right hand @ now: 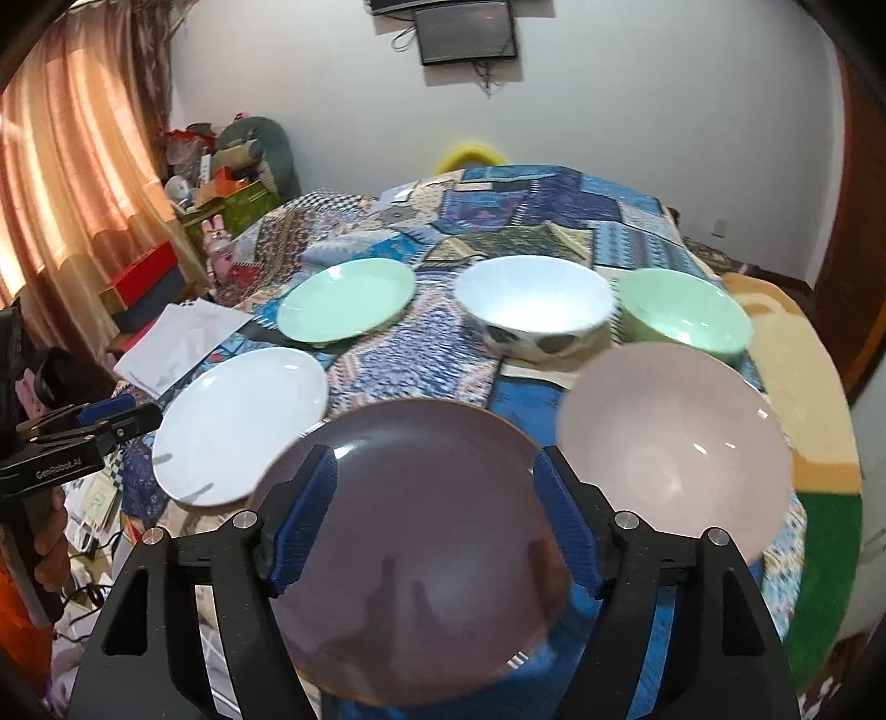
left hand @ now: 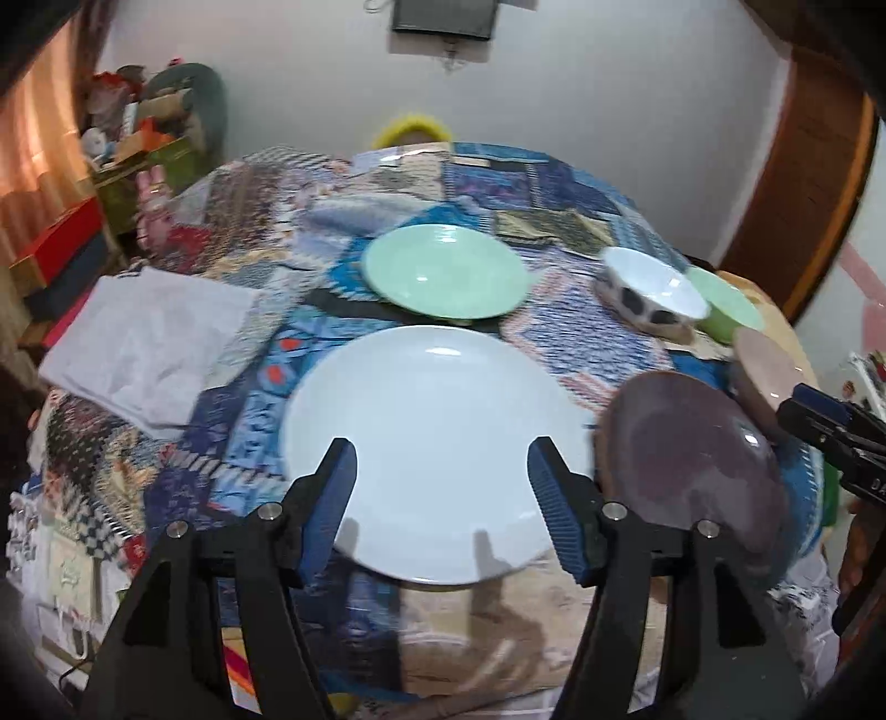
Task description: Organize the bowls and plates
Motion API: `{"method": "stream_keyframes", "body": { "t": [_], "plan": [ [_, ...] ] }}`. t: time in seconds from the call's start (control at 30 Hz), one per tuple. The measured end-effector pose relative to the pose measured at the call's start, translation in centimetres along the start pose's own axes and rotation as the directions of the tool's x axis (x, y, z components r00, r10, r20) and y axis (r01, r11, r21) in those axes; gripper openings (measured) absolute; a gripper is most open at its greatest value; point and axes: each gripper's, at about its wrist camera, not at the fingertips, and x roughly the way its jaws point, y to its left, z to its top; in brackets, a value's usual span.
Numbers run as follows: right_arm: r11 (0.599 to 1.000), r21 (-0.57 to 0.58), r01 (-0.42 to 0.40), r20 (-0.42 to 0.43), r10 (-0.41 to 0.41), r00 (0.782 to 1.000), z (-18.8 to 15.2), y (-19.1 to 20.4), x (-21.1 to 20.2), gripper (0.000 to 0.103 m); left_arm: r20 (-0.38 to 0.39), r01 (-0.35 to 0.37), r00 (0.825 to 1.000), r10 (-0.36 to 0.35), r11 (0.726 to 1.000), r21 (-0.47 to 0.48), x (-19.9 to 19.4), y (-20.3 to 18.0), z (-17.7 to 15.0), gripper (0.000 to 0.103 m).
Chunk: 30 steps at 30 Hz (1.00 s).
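The left gripper [left hand: 443,471] hangs low over the near edge of the bed [right hand: 797,387], its blue-padded fingers [left hand: 336,487] spread wide with nothing between them. Directly under that gap lies the white plate [left hand: 437,443], round, glossy and shallow, flat on the patchwork quilt [left hand: 565,332]. The right gripper [right hand: 434,487] is likewise parted and empty-handed, its fingers [right hand: 310,509] straddling the view of the mauve plate [right hand: 410,543] (a dull purple-brown, with a thin pale rim), which lies just right of the white plate; whether the two rims touch cannot be told.

Just right of the mauve plate sits the pink bowl [right hand: 675,443], pale and smooth inside, its rim close to the plate's edge. Farther back on the quilt, the green plate [right hand: 346,302] lies beyond the white plate, a mint colour and smaller-looking. To its right stands the white bowl [right hand: 534,307], upright, with dark spots around its outer wall. The green bowl [right hand: 686,313] stands just beside it, farther right, the same mint as the plate.

A folded white cloth [left hand: 149,343] lies on the left side of the quilt, near the white plate. Beyond the bed are an orange curtain [right hand: 72,183], a heap of boxes and toys [right hand: 221,183], and a dark screen [right hand: 465,30] mounted on the far wall.
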Motion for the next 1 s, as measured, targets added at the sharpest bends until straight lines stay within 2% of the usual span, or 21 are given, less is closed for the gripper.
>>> {"method": "stream_keyframes", "body": {
  "t": [0.1,0.3,0.47,0.63,0.73,0.77,0.9,1.0],
  "plan": [
    [0.999,-0.018,-0.027,-0.02,0.026,0.999,0.7,1.1,1.4,0.071,-0.002,-0.032,1.0,0.032,0.999,-0.018,0.2,1.6,-0.2,0.069],
    [0.996,-0.063,-0.071,-0.061,0.067,0.996,1.9,3.0,4.1,0.071,-0.027,-0.041,0.999,0.038,0.996,-0.081,1.5,4.2,-0.4,0.069],
    [0.99,-0.095,-0.104,-0.113,0.093,0.989,2.5,4.5,6.6,0.071,-0.071,-0.011,0.997,0.003,0.993,-0.12,3.4,5.6,-0.8,0.07],
    [0.982,-0.121,-0.144,-0.184,0.121,0.976,3.0,5.6,9.4,0.07,-0.092,-0.011,0.996,0.001,0.993,-0.117,4.4,6.1,-1.3,0.069],
    [0.977,-0.141,-0.163,-0.233,0.127,0.964,3.3,6.2,11.0,0.07,-0.097,-0.013,0.995,0.0,0.992,-0.129,4.7,6.7,-1.3,0.063],
    [0.974,-0.148,-0.17,-0.247,0.129,0.96,3.5,6.4,11.5,0.069,-0.103,-0.007,0.995,-0.007,0.99,-0.137,4.9,7.0,-1.4,0.058],
    [0.965,-0.167,-0.203,-0.301,0.146,0.943,4.1,7.1,13.0,0.056,-0.119,0.02,0.992,-0.038,0.988,-0.151,5.1,7.4,-1.5,0.043],
    [0.961,-0.178,-0.212,-0.339,0.142,0.93,4.3,7.4,14.0,0.047,-0.124,0.024,0.991,-0.042,0.989,-0.144,5.2,7.3,-1.6,0.036]
  ]
}}
